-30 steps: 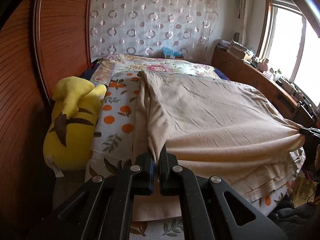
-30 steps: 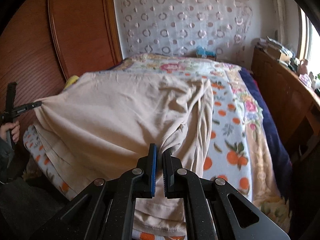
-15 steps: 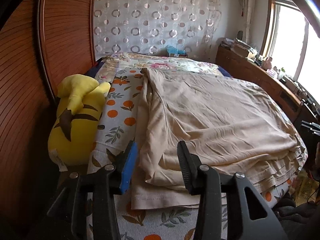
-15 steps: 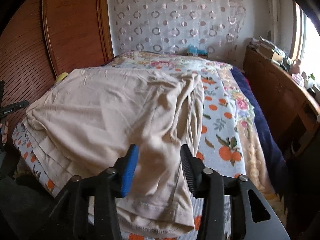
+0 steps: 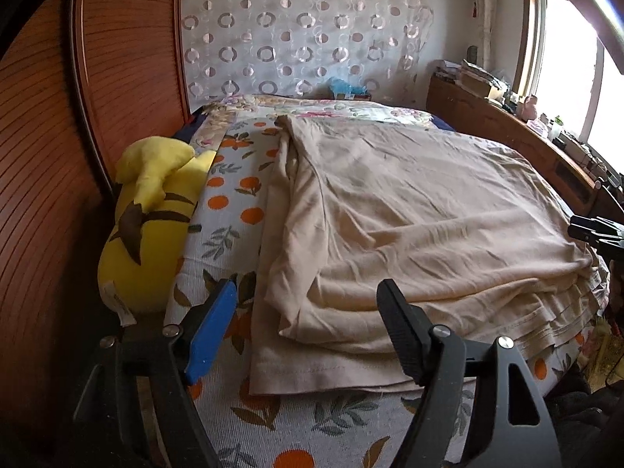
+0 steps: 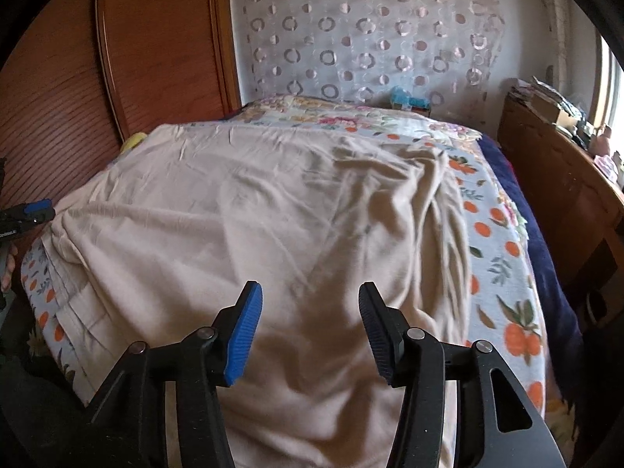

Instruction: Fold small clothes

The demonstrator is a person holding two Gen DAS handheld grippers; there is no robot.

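A beige garment [image 5: 409,214] lies folded over itself on the orange-print bedspread [image 5: 230,210], its layered hems stacked at the near edge. My left gripper [image 5: 308,300] hovers over the garment's near left corner; its jaws are opening and the pads touch nothing. In the right wrist view the same beige garment [image 6: 253,214] spreads across the bed. My right gripper [image 6: 310,308] hangs above its near part, jaws opening, no cloth pinched between them. The other gripper's tip shows at each view's edge, the right gripper [image 5: 596,230] and the left gripper [image 6: 27,214].
A yellow plush toy [image 5: 152,218] lies along the bed's left side against the wooden wardrobe [image 5: 46,156]. A wooden sideboard [image 6: 561,195] with clutter runs under the window on the right. A dark blue blanket [image 6: 542,253] edges the bed. A small blue object [image 6: 405,99] sits at the headboard wall.
Both grippers were shut on the beige garment's corners, holding it taut. Both have opened and let go; the cloth has settled flat on the bed. The right gripper drew back a little.
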